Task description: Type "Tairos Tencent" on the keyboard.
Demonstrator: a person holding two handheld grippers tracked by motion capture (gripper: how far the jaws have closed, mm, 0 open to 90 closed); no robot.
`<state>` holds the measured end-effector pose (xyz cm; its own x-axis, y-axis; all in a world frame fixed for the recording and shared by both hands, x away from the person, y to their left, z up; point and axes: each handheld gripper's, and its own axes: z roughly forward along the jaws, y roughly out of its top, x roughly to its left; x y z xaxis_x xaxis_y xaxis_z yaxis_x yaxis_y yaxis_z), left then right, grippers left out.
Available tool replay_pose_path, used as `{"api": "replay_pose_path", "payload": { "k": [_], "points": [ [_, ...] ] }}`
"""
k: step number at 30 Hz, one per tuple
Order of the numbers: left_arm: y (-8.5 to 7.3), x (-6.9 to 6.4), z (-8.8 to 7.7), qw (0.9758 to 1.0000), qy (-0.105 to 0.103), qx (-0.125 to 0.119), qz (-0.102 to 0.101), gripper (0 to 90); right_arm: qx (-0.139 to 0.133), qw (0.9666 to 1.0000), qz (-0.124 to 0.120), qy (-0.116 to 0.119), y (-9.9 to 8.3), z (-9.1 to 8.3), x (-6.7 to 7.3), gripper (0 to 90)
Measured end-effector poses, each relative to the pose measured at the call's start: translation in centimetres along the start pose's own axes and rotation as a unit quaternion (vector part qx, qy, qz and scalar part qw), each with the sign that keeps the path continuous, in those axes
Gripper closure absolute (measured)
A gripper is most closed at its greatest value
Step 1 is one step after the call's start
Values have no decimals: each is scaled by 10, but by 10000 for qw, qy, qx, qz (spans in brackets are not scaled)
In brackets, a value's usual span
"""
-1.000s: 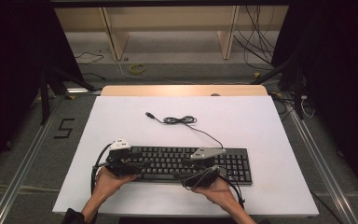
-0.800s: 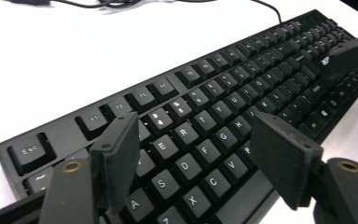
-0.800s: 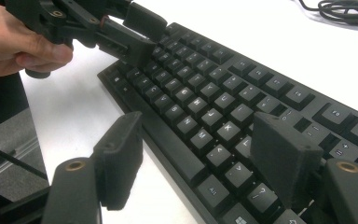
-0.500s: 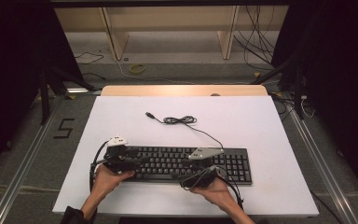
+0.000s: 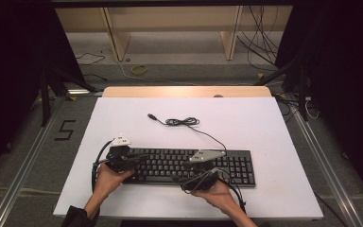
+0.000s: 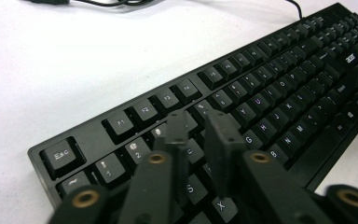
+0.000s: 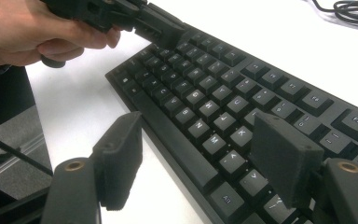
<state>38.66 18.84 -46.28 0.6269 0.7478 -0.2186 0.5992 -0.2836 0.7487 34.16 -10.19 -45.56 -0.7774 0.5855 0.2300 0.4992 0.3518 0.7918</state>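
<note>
A black Acer keyboard [image 5: 189, 166] lies flat on the white desk [image 5: 264, 123], toward the six o'clock edge in the high view, its long side running from nine to three o'clock. Its thin black cable [image 5: 189, 124] leaves the far edge and runs toward twelve o'clock, bunched into a small coil before ending in a USB plug [image 5: 151, 116] at about eleven o'clock from the keyboard's middle.

The left tongs [image 5: 139, 156] sit over the keyboard's nine o'clock end, held in the person's left hand [image 5: 108, 179]. In the left gripper view the left tongs [image 6: 196, 128] have their jaws drawn nearly together, having just been closing, with only a narrow gap and nothing between them; the tips hover low over the upper letter rows near the number keys, and whether they touch a key cannot be told.

The right tongs [image 5: 182, 176] lie at the keyboard's near edge, around its middle, held by the right hand [image 5: 217, 194]. In the right gripper view the right tongs [image 7: 203, 151] stand wide and released: one jaw is off the near edge above bare desk, the other above the lower letter rows, and the keyboard's front rim runs between them without the pads pressing it.
</note>
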Motion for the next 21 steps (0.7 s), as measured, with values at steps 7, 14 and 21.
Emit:
{"api": "replay_pose_path", "payload": {
  "k": [7, 14, 21],
  "points": [
    [1, -5, 10, 9994, 57, 274, 179, 892, 11, 10000, 9, 12, 0, 0, 0, 349],
    [1, -3, 16, 9988, 113, 448, 155, 893, -2, 10000, -4, 8, 0, 0, 0, 349],
    [-2, -4, 21, 9984, 152, 516, 164, 895, 3, 10000, 0, 13, 0, 0, 1, 349]
  ]
}}
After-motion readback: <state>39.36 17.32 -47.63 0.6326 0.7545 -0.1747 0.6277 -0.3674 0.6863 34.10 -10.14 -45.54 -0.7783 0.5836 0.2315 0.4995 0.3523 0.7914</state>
